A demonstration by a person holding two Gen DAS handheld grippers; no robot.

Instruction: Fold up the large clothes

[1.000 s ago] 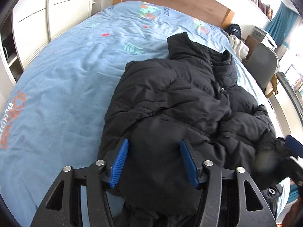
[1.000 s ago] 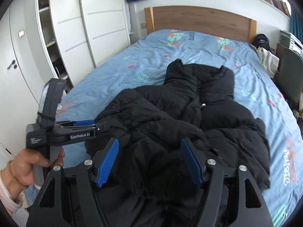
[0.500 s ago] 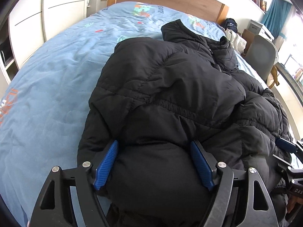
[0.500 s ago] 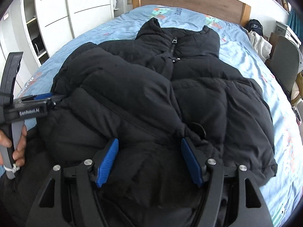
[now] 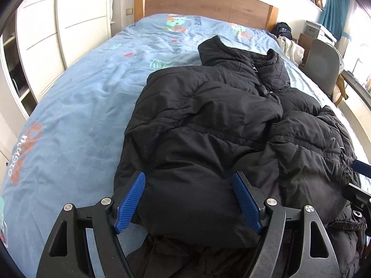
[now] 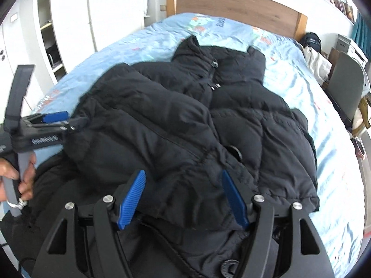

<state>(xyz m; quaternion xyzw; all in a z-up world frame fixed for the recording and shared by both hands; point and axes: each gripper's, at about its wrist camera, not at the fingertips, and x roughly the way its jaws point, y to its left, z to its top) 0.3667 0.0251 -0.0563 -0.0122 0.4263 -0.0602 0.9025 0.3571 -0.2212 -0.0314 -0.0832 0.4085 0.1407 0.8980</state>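
A large black puffer jacket [image 5: 220,120] lies on the blue bed [image 5: 76,106], collar toward the headboard, its sides folded in over the middle. It also shows in the right wrist view [image 6: 185,125]. My left gripper [image 5: 189,199] is open, its blue fingers straddling the jacket's near left fold above the fabric. My right gripper [image 6: 183,197] is open over the jacket's near hem. The left gripper also shows in the right wrist view [image 6: 58,120] at the jacket's left edge. The right gripper's tip shows at the right edge of the left wrist view [image 5: 360,180].
A wooden headboard [image 5: 208,2] stands at the far end. White wardrobes [image 5: 76,23] line the left side. A grey chair [image 5: 324,67] and piled items [image 5: 287,44] stand to the right of the bed. Bare blue cover lies left of the jacket.
Both grippers have pulled back and risen from the jacket after pushing in low over it half a second ago. The jacket now lies more compactly, its sides folded inward.
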